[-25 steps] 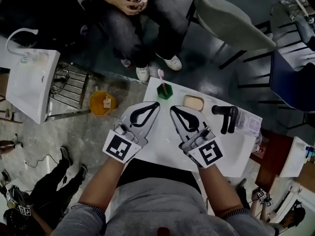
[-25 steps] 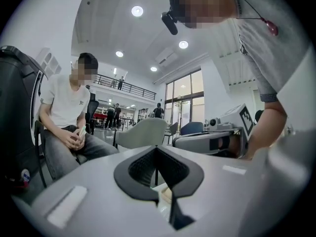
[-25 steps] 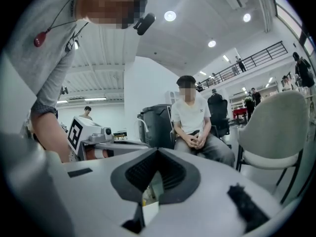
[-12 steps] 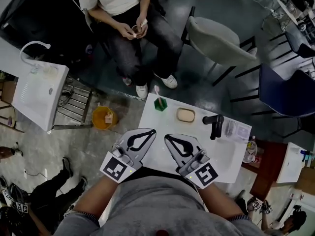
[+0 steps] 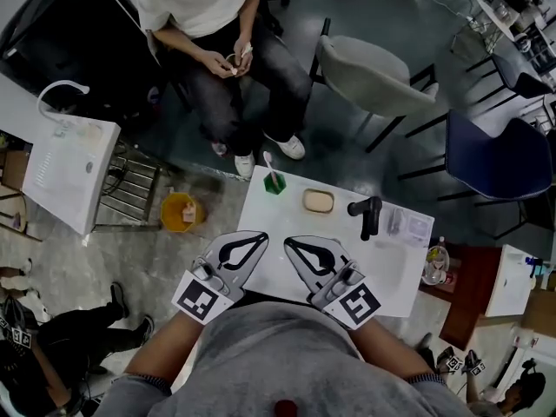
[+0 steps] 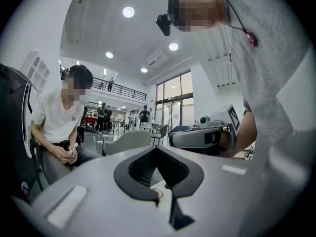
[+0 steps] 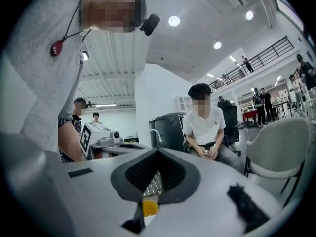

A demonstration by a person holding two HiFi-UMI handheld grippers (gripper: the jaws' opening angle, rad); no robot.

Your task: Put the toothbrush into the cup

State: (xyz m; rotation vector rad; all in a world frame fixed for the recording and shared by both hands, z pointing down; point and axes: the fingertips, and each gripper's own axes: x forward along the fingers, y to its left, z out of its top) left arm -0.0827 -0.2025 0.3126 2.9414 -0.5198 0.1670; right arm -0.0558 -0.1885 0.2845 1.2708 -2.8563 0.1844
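A small green cup (image 5: pixel 274 185) stands at the far left corner of the white table (image 5: pixel 395 272). A pale pink toothbrush (image 5: pixel 269 164) stands upright in it, head up. My left gripper (image 5: pixel 263 236) is shut on nothing at the table's near edge, well short of the cup. Beside it my right gripper (image 5: pixel 287 241) is also shut and holds nothing. In the left gripper view the jaws (image 6: pixel 157 150) meet at their tips, and the same holds in the right gripper view (image 7: pixel 157 152). Neither gripper view shows the cup.
On the table lie a beige soap dish (image 5: pixel 318 201), a black handled tool (image 5: pixel 367 215) and a clear packet (image 5: pixel 405 225). An orange bucket (image 5: pixel 179 212) and a white cabinet (image 5: pixel 62 167) are on the left. A seated person (image 5: pixel 213 24) and a grey chair (image 5: pixel 373 69) are beyond.
The view has pulled back and the table looks smaller. Both grippers have drawn back toward the near edge, away from the cup. The toothbrush stays in the cup.
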